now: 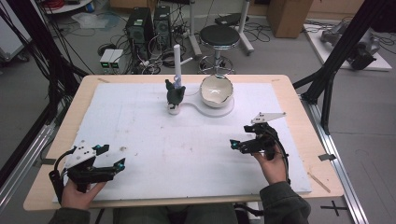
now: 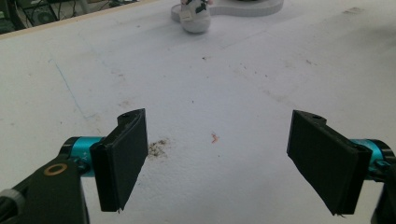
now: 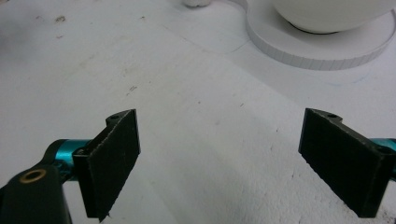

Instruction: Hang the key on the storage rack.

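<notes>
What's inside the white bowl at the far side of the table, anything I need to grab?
The bowl sits on a white round base. The part of its pale inner wall that shows in the high view looks bare, with a dark mark near the front rim. The near rim hides the bottom, so small contents can't be ruled out.

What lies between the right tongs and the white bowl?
Only bare white sheet lies between right tongs and white bowl, seen in high view.

White bowl (image 1: 216,90) on far table, left hand-held gripper (image 1: 109,156), right hand-held gripper (image 1: 243,136) apart
</notes>
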